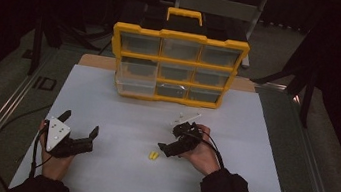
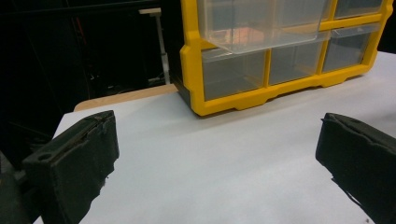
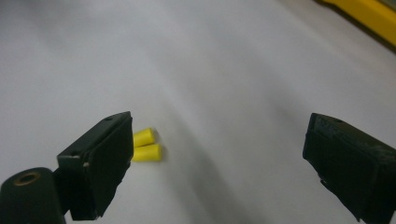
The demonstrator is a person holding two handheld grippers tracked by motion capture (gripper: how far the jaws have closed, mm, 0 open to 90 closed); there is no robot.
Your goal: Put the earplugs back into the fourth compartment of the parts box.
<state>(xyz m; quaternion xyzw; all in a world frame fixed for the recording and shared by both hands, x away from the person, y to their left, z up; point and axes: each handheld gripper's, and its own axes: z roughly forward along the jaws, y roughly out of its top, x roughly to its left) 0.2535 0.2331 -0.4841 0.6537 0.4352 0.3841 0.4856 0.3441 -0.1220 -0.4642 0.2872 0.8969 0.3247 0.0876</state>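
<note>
- Plugs [image 1: 153, 156], two yellow, touching side by side, lie on the sheet [image 1: 119, 119] low centre of the high view, just left of the right gripper [image 1: 175, 139]; left gripper [image 1: 82, 129] is farther off. Both jaws spread, empty.
- Left gripper view: organizer [image 2: 224, 100] upper right.
- Right gripper view: plugs [image 3: 145, 145] at the left jaw's edge, long axes across the frame; needs a shift left.

Two small yellow earplugs [image 3: 145, 145] lie side by side, touching, flat on the white sheet, just beside the left-hand jaw of the wide-open right gripper [image 3: 217, 158], tips pointing away from that jaw
</note>
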